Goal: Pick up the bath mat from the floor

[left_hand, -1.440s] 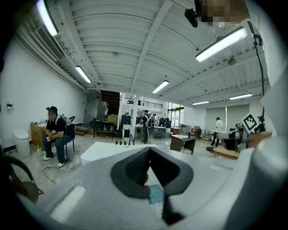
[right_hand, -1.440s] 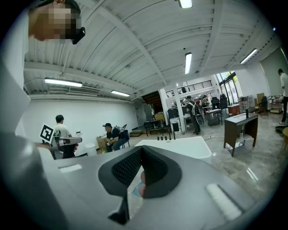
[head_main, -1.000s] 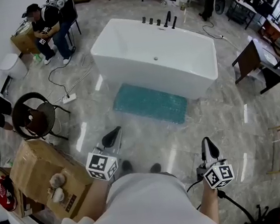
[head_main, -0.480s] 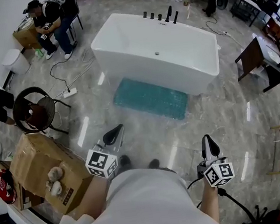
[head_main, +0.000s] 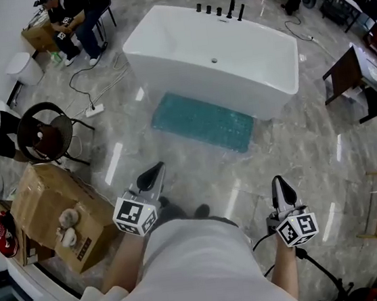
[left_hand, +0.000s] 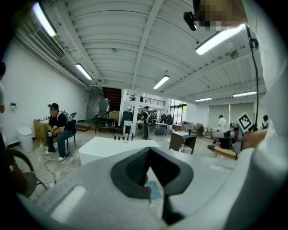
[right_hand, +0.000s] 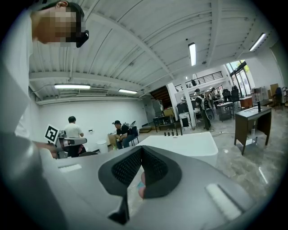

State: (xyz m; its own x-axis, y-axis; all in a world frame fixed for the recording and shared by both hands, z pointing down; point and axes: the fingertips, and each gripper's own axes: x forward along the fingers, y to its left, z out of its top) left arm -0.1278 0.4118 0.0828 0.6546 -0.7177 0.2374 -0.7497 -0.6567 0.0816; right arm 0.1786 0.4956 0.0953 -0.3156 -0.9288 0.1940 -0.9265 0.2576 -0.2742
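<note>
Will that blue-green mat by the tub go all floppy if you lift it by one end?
Probably floppy: the mat lies thin and flat on the floor, so it should droop. Its bumpy surface looks rubbery, so likely grippy, not slippery. Thin, so probably light.

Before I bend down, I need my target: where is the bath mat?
In the head view the teal bath mat lies flat on the grey floor near the picture's centre, alongside the near wall of the white bathtub.
</note>
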